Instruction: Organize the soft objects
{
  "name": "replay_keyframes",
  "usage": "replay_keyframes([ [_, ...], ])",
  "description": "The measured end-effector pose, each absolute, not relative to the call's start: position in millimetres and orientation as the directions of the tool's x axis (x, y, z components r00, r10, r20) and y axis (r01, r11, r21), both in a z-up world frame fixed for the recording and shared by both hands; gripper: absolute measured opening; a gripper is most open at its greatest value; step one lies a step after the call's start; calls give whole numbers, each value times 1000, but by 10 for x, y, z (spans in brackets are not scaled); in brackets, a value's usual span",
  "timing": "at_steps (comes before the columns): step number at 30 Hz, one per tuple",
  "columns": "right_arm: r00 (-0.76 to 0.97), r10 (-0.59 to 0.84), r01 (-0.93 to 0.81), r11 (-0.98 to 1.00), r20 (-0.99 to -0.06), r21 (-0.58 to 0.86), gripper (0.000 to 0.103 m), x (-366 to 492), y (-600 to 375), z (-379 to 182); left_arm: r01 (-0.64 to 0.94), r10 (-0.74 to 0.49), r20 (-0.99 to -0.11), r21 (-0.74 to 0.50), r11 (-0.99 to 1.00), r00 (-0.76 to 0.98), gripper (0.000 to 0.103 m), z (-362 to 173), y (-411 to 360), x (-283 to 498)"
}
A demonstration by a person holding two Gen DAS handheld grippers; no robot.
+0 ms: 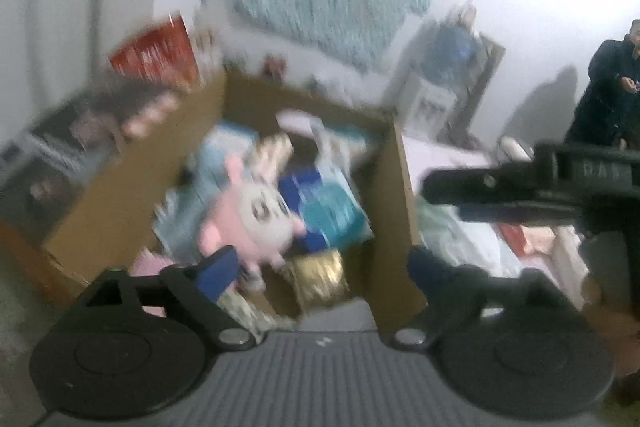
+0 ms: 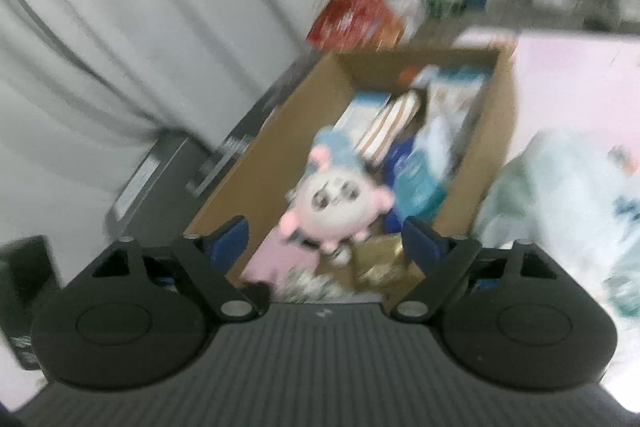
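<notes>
Above the cardboard box (image 2: 280, 155), both hand-held grippers, left (image 1: 320, 263) and right (image 2: 326, 239), are hanging wide and empty, the pink plush toy (image 2: 336, 207) apparently just placed inside, so the next soft object needs fetching.

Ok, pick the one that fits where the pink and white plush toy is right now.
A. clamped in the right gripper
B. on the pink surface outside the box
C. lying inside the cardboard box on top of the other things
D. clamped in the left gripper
C: the plush toy lies in the cardboard box on the packets, while the right gripper and left gripper both stand open and empty.
</notes>
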State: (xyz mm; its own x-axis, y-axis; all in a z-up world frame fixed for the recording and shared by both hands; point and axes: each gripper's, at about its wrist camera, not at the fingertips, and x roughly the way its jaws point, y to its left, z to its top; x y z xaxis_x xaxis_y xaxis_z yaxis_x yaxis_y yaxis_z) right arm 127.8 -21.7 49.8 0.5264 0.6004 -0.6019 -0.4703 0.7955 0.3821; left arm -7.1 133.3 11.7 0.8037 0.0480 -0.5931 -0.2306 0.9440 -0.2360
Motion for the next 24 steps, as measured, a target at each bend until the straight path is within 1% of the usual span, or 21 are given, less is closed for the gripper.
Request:
replay_keyframes([
  [1,564,579,-463,812,-589,355,92,1222,-261,521,-248,83,-577,-213,945,813,101,164,1319,-111],
  [2,608,550,-451,833,-573,321,93,1149,-312,544,-267,118,-561,-190,945,819,103,208,1299,-154],
  [4,666,506,-434,860,-548,268,96,1025,-390,568,-302,184,-533,-143,942,826,103,282,1254,-241],
  [5,692,485,-424,872,-535,244,101,958,-432,571,-313,205,-527,-123,942,825,103,304,1237,-279],
  [8,747,435,-392,899,-504,194,102,766,-541,537,-337,241,-523,-96,936,818,103,341,1252,-363],
  [10,768,401,-368,915,-500,167,102,671,-582,484,-391,306,-498,-74,917,811,103,343,1241,-439],
  [11,773,389,-361,919,-501,156,102,631,-598,452,-416,341,-472,-59,908,813,103,346,1227,-475],
  [14,777,373,-351,925,-508,142,102,521,-604,368,-491,459,-352,-4,871,816,103,388,1164,-600],
  [17,767,391,-362,918,-509,160,102,440,-595,319,-592,592,-196,67,803,782,103,406,1067,-684],
  [19,764,398,-372,915,-507,157,102,375,-556,297,-638,646,-135,103,763,751,103,388,1035,-702],
  [21,771,389,-369,918,-505,143,102,308,-530,284,-663,682,-126,160,731,721,103,343,1029,-665],
  [22,774,382,-367,920,-504,134,102,272,-520,281,-665,690,-144,187,723,710,103,315,1045,-641],
  [24,779,370,-363,924,-507,117,102,203,-490,276,-643,687,-217,243,726,694,103,261,1081,-594],
])
